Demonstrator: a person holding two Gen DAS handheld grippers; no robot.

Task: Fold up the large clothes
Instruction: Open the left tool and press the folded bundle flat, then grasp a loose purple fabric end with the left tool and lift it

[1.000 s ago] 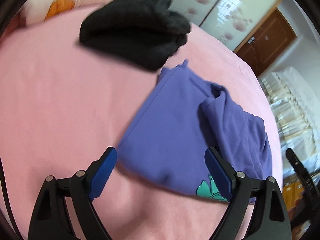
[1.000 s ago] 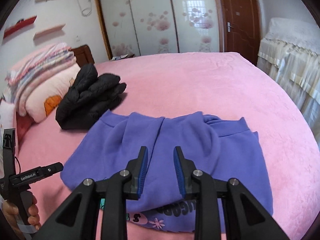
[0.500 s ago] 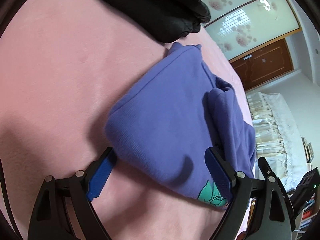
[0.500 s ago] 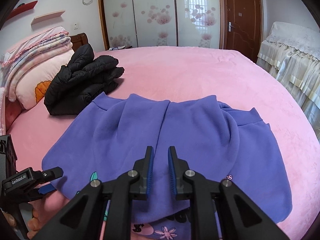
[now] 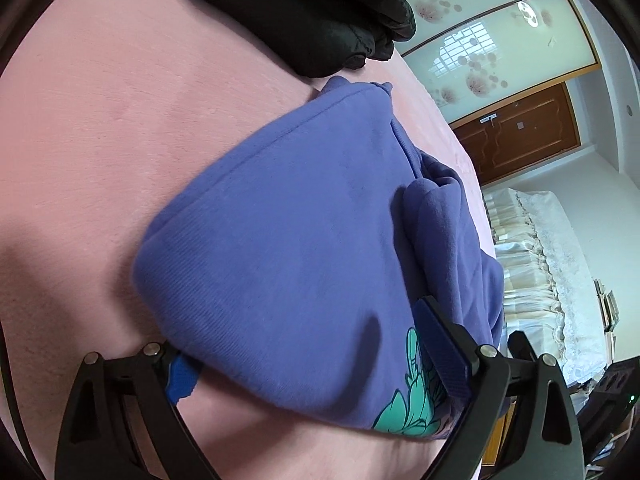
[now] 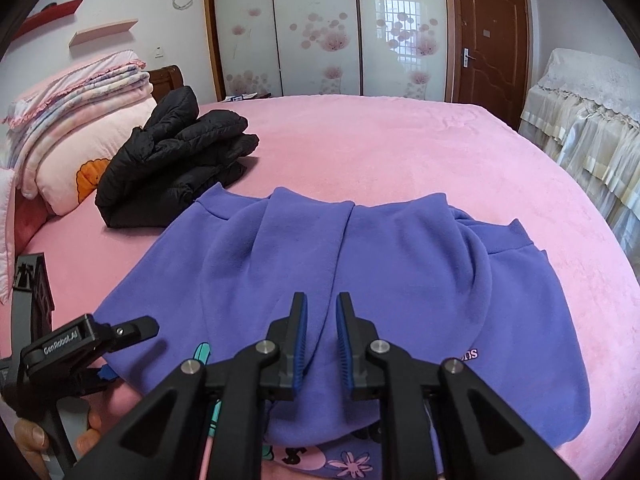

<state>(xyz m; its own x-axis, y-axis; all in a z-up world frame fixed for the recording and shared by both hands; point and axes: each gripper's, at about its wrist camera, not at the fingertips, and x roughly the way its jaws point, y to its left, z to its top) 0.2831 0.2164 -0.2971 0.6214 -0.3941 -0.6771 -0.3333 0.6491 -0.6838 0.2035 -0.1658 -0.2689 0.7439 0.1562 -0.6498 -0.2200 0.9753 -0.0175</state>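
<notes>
A purple sweatshirt [image 6: 400,264] lies partly folded on the pink bed [image 6: 380,148], with a teal print [image 5: 412,412] at its near edge. My right gripper [image 6: 322,336] is over the sweatshirt's near middle, its jaws narrow and shut on a raised fold of the purple cloth. My left gripper [image 5: 308,340] stands wide open at the sweatshirt's [image 5: 300,240] near left corner. One blue pad [image 5: 182,378] is tucked under the edge and the other pad [image 5: 440,344] rests on top. In the right wrist view the left gripper [image 6: 132,350] shows at the lower left, held by a hand [image 6: 32,440].
A folded black puffer jacket [image 6: 176,160] lies just beyond the sweatshirt's far left corner. Stacked blankets and a pillow [image 6: 76,120] are at the head of the bed. Wardrobe doors [image 6: 320,28], a wooden door [image 6: 492,36] and lace-covered furniture [image 6: 588,112] stand beyond.
The left gripper sank toward the sweatshirt's corner and rolled; one pad now lies under the edge. The right gripper came down and its jaws narrowed onto a fold.
</notes>
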